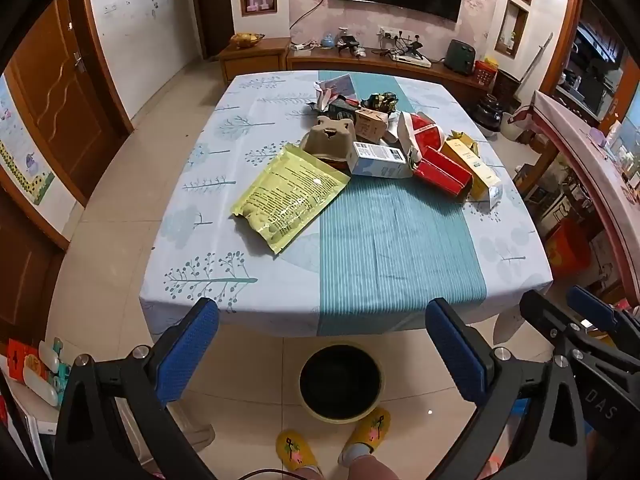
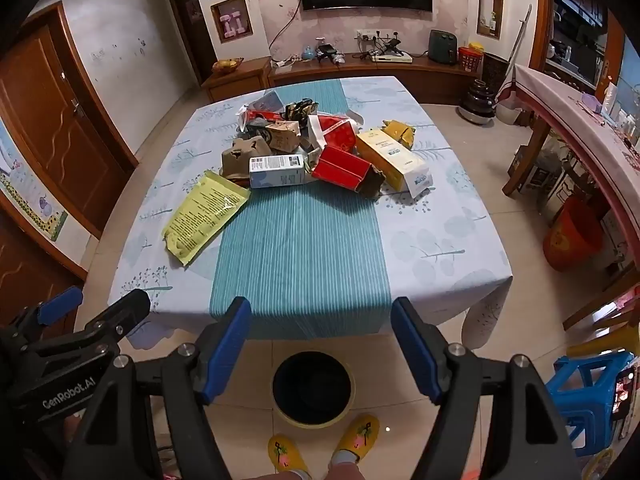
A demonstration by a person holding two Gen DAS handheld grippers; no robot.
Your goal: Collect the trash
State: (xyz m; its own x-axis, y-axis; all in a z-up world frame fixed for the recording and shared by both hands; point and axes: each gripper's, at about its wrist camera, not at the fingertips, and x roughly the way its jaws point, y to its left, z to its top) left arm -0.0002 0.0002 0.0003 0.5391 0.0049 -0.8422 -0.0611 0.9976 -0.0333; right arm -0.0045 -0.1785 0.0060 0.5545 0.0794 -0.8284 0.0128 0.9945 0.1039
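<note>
Left wrist view: left gripper (image 1: 322, 350) at bottom of frame, jaws spread wide, holding nothing, short of the table (image 1: 400, 264). Trash pile sits upper centre: yellow pouch (image 1: 290, 196) lying flat at the pile's left, pulp egg carton (image 1: 330, 134), white-blue box (image 1: 378, 160), red box (image 1: 442, 172), yellow box (image 1: 474, 168). Bin (image 1: 340, 382) on the floor at lower centre. Right wrist view: right gripper (image 2: 320, 346) also wide open and empty, bottom centre; same pile in upper centre, yellow pouch (image 2: 206, 216) at centre left, bin (image 2: 313, 389) below the table edge. Judged: all light; pouch likely limp and slick, best pinched at an edge; boxes stiff, grip across narrow faces.
</note>
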